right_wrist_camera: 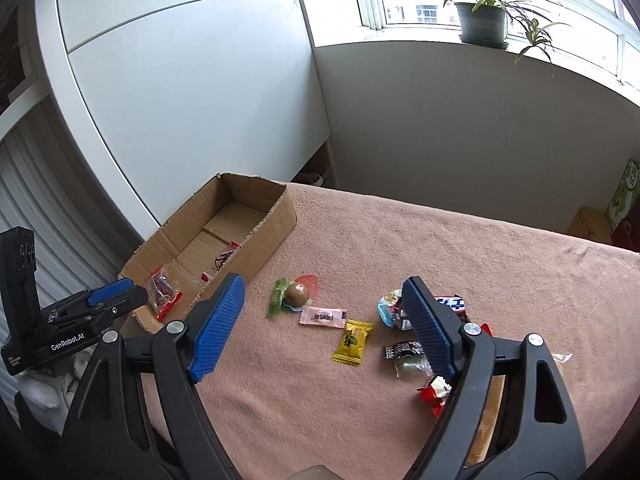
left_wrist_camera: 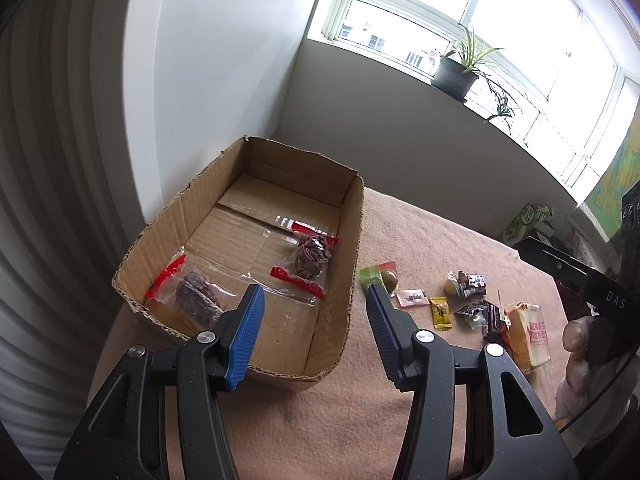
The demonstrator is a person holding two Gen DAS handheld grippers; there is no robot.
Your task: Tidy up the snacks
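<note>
Inside the cardboard box (left_wrist_camera: 256, 216) lie two clear snack bags (left_wrist_camera: 308, 258) with red seals. Loose wrapped snacks (right_wrist_camera: 352, 338) sit on the pink cloth (right_wrist_camera: 440, 248) beside it. Left gripper (left_wrist_camera: 316, 300) and right gripper (right_wrist_camera: 320, 292) both gape apart, empty.

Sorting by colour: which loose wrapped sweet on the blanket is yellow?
The yellow sachet, lying between the pink wrapper and the dark wrappers; no other is yellow.

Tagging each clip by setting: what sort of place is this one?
Probably a room in a home: a potted plant on the windowsill, a table under a pink cloth, and loose snacks beside a cardboard box.
</note>
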